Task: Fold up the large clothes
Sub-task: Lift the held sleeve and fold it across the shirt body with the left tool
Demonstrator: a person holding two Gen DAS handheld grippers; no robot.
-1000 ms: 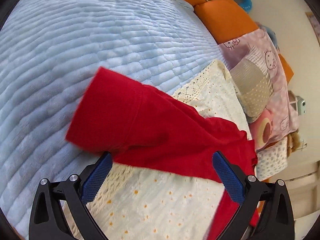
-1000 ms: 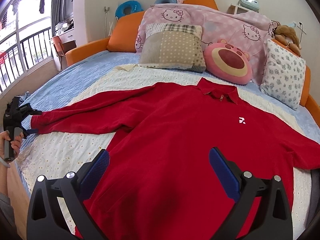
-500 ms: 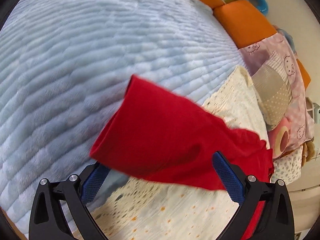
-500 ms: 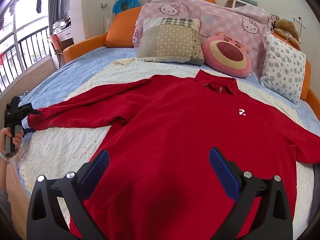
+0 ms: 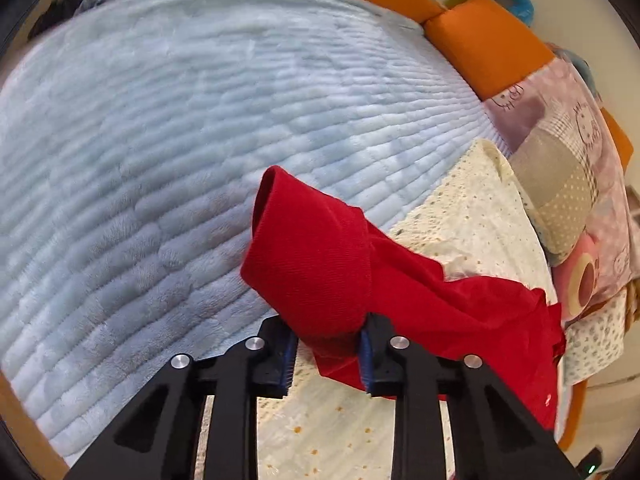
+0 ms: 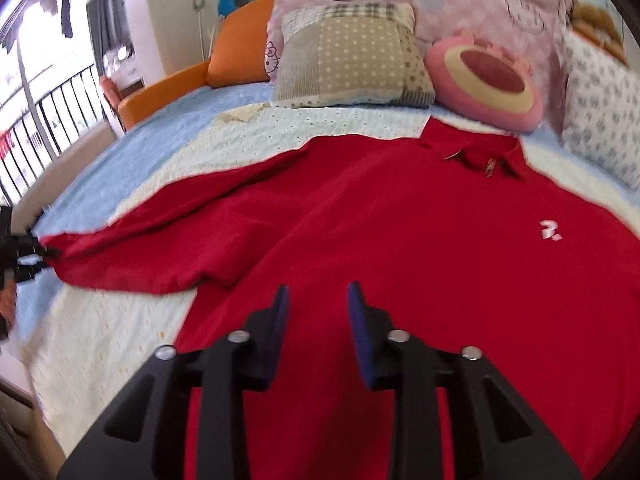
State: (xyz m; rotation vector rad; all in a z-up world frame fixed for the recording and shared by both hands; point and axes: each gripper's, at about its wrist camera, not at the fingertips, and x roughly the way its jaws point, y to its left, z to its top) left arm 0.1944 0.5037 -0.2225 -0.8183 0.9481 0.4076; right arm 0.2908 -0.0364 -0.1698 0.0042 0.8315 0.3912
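Observation:
A large red polo shirt [image 6: 400, 240] lies front up on a cream dotted sheet [image 6: 100, 340], collar [image 6: 476, 152] toward the pillows. My left gripper [image 5: 326, 344] is closing, and its pads pinch the bunched cuff end of the red sleeve [image 5: 320, 256], lifted off the bed. In the right wrist view that same left gripper [image 6: 20, 256] holds the sleeve tip at the far left edge. My right gripper [image 6: 318, 292] hovers low over the shirt's lower body, jaws closing to a narrow gap. The cloth looks flat beneath them, with no fabric caught between the pads.
A pale blue quilt [image 5: 160, 140] covers the bed beyond the sheet. Several pillows line the head: a patchwork one [image 6: 352, 56], a round pink plush [image 6: 484, 80], a floral one [image 6: 600, 104]. Orange bed sides [image 5: 488, 40] border it. A railed window [image 6: 40, 100] stands at left.
Both grippers' jaws went from wide apart to narrow. The left closed on the sleeve cuff and raised it. The right dropped closer to the shirt's body.

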